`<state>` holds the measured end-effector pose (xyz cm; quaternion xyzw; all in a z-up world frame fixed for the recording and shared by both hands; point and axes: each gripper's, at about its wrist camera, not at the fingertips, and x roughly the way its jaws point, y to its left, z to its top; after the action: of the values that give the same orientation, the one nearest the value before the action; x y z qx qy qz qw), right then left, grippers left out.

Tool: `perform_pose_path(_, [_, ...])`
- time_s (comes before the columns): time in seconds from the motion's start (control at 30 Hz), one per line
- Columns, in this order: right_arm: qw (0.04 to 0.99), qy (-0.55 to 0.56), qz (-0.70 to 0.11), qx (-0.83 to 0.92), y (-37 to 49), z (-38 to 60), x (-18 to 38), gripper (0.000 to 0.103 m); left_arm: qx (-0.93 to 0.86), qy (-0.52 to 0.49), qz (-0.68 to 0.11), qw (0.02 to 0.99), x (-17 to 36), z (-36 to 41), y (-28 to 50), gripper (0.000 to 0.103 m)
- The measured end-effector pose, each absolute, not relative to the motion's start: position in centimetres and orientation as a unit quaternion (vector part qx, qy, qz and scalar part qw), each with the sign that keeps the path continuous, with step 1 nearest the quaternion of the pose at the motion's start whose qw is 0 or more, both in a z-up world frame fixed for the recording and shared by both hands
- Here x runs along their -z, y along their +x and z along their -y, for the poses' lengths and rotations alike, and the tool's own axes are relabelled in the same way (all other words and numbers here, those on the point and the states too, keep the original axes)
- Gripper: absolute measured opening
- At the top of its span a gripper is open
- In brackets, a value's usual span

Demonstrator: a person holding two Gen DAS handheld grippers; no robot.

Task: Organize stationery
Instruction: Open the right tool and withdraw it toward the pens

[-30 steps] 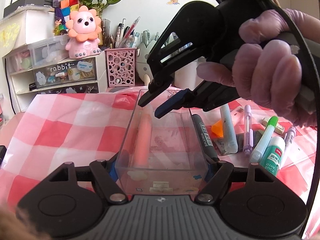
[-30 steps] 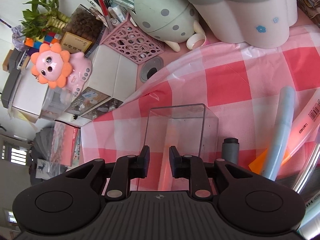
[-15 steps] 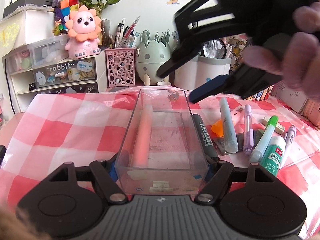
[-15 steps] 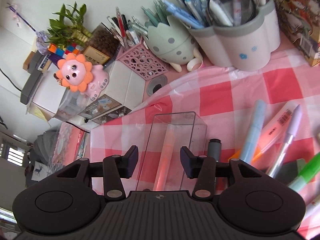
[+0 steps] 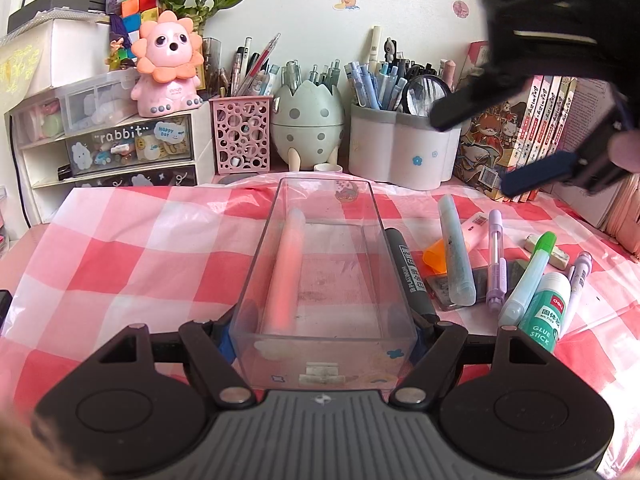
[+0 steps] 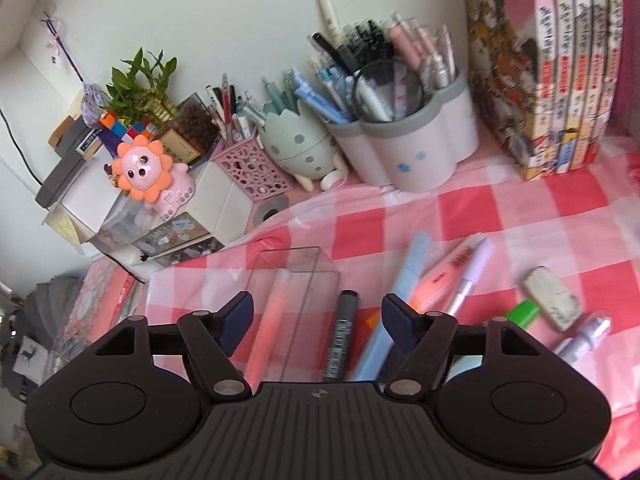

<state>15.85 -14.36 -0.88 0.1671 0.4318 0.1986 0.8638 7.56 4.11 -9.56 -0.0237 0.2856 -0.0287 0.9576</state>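
Stationery was being sorted into a clear box [image 5: 326, 280] on the checked cloth [image 5: 132, 248], held at its near end between the closed fingers of the left gripper [image 5: 322, 336]. One pink pen [image 5: 286, 272] lay inside the box, along its left wall. The right gripper [image 6: 318, 322] had lifted away to the right of the box, its jaws having just been opening, with nothing between them; judged: one item delivered, the next to be fetched. Right of the box lay one black marker [image 5: 408, 272], touching its wall, one glue stick [image 5: 546, 312], one eraser [image 6: 554, 298] and about six further pens.
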Motion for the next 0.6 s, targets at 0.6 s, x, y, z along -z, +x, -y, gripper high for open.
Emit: perform_pose_path(0.6, [0.879,0.253,-0.401,-0.043,10.5,25.4,4.5,0.085,0.029,-0.028,-0.289,0.956,9.6,-4.3,7.6,0.049])
